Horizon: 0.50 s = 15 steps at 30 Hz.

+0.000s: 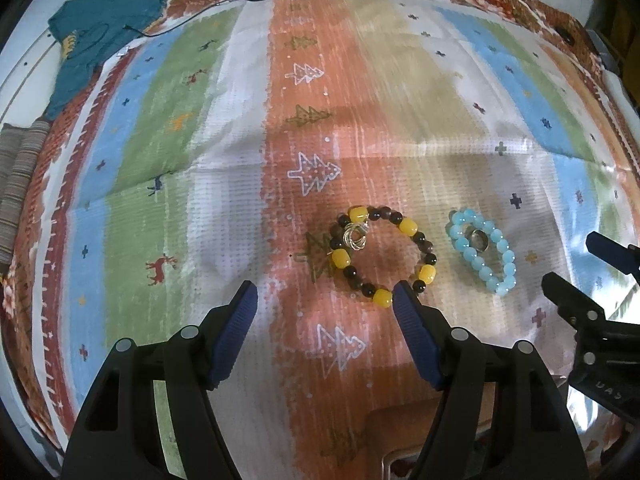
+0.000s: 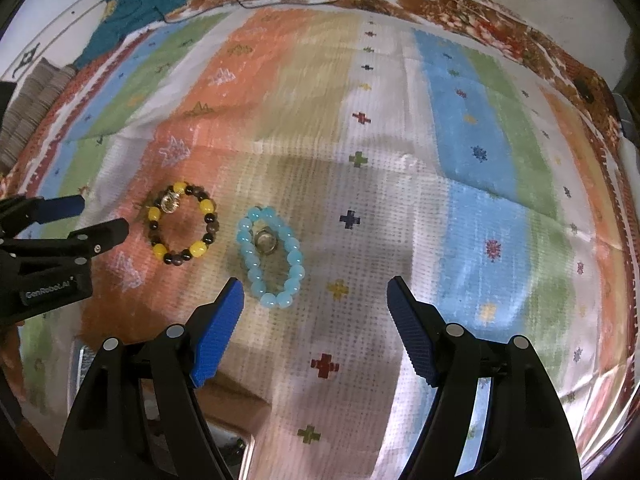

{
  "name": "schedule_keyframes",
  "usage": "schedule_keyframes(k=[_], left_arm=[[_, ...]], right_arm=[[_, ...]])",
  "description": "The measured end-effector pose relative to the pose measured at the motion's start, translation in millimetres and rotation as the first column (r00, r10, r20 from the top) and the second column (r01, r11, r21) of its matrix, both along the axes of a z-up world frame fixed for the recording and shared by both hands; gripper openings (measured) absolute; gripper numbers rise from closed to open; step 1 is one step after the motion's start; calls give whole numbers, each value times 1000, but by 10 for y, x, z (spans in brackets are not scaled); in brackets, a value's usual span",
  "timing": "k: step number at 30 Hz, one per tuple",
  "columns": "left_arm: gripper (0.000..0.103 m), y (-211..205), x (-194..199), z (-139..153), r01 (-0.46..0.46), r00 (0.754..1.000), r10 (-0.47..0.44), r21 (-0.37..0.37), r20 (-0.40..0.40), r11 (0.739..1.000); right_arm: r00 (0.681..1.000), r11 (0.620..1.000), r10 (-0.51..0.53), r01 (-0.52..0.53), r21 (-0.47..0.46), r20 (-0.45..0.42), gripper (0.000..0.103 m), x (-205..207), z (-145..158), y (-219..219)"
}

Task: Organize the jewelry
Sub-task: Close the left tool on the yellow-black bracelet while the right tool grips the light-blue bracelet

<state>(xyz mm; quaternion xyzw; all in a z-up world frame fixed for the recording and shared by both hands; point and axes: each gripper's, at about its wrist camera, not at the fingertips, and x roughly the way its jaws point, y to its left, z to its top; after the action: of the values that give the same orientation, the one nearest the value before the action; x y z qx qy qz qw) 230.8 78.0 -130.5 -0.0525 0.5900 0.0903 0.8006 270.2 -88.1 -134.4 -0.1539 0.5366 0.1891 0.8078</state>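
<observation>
- Striped woven cloth (image 1: 224,208) (orange, cream, blue and green bands, stitched with little trees, deer and crosses) covers the whole work surface.
- Left gripper (image 1: 325,296) points down at the cloth, its ribbed blue pads spread wide with nothing between them; the right-hand pad's tip sits just beside the yellow bracelet (image 1: 384,256).
- That bracelet is a round loop of glossy yellow barrel beads and dark round ones, with a knot of silver wire rings (image 1: 354,237) lying on its upper left.
- Right gripper (image 2: 315,292) is likewise spread and empty, its left pad close to the blue bracelet (image 2: 272,256).
- Blue bracelet: an oval of milky, translucent round beads, with a metal ring (image 2: 264,242) lying inside it.
- Far corner: a crumpled teal garment (image 1: 104,20).
</observation>
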Motion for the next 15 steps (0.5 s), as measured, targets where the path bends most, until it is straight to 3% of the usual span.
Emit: schedule_keyframes(k=[15], left_arm=[[70,-43,208,-271,47,997,-46,9,-58,999]], right_arm=[[999,998,-12,10,-60,-38,74,190,-295,75]])
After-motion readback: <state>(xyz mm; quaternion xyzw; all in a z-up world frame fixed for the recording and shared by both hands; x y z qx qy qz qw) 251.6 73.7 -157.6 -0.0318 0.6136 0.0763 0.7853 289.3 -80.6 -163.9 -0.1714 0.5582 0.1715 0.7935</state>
